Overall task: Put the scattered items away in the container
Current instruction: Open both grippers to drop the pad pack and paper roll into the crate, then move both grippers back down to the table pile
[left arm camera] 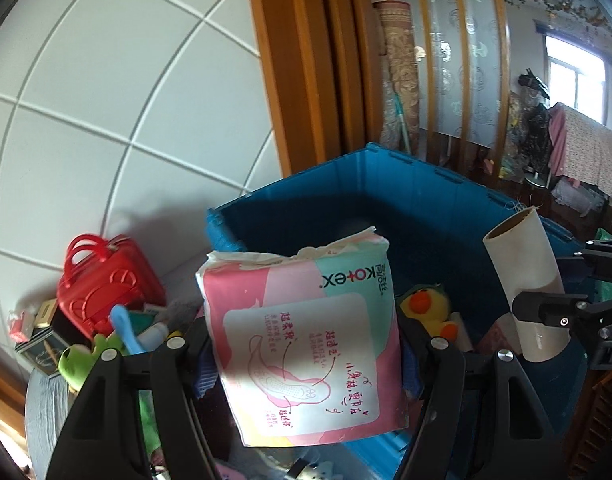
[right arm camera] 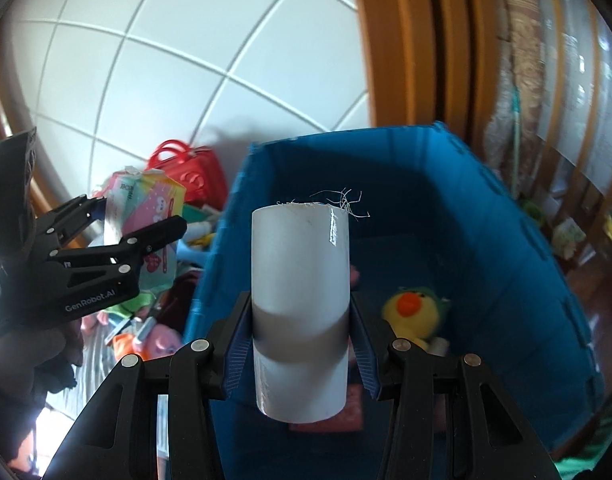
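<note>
Left tongs (left arm camera: 306, 344) clenched on the soft, light pad pack (left arm camera: 306, 344) at its lower sides, hanging over the blue bin (left arm camera: 425, 184) near rim; right tongs (right arm camera: 302, 336), at 3 o'clock, pinch the stiff, slick cardboard tube (right arm camera: 300, 280) mid-length over the bin.

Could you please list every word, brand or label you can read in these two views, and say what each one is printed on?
"Kotex", upside down, with Chinese characters beside it: on the pink and mint pad packet held in the left gripper.
Further red Chinese print on that packet: too small for me to read reliably.
"GenRobot.AI": on the left gripper's black body in the right wrist view.
The white tube in the right gripper: no text.
The blue crate: none legible.
</note>
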Available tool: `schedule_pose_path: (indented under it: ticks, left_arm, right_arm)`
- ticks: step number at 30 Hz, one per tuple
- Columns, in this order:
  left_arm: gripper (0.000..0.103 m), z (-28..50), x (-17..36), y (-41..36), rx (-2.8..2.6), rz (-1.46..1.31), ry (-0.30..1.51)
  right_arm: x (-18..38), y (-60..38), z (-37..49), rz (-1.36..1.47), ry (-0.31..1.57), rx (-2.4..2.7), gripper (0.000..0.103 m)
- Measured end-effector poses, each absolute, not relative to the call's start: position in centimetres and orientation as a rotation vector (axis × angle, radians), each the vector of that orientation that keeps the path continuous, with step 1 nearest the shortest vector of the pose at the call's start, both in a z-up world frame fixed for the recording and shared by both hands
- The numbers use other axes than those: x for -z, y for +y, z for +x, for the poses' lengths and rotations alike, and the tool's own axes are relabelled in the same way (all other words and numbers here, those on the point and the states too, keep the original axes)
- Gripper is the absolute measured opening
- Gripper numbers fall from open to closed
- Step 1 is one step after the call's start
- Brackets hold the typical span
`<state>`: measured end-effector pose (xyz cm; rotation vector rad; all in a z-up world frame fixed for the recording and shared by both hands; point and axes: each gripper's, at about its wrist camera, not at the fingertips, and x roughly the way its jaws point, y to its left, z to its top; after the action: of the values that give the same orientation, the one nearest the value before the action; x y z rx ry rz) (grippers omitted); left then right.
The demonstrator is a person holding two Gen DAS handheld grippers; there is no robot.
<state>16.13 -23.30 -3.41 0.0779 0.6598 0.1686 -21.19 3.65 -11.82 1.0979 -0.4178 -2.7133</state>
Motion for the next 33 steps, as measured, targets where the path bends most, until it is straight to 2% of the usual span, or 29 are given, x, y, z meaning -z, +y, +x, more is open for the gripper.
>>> schedule_pose_path:
  ticks: [17, 18, 20, 21, 22, 33]
  left_arm:
    - [0.069, 22.9, 2.4, -29.1, -0.035, 0.098, 0.650]
    - [0.071, 23.1, 2.3, -29.2, -0.031, 0.084, 0.653]
    - [0.101, 23.3, 2.5, -29.1, -0.033, 0.075, 0.658]
    - [0.103, 23.2, 2.4, -29.1, -0.041, 0.071, 0.646]
    - [0.103, 23.1, 2.3, -29.0, -0.041, 0.066, 0.641]
    - [0.103, 20.3, 4.2, -23.1, -0.164, -0.028, 0.690]
  right_arm:
    - [14.5, 11.4, -20.6, 1.203, -0.532, 2.824, 0.045]
    - [14.5, 11.5, -20.6, 1.202, -0.529, 2.829, 0.046]
    - [14.3, 11.6, -20.5, 1.200, -0.503, 2.869, 0.047]
    - [14.2, 11.7, -20.4, 1.200, -0.490, 2.895, 0.069]
    - [14.0, 11.8, -20.4, 1.185, -0.494, 2.909, 0.101]
    - [13.1, 10.3, -20.5, 1.085, -0.550, 2.880, 0.102]
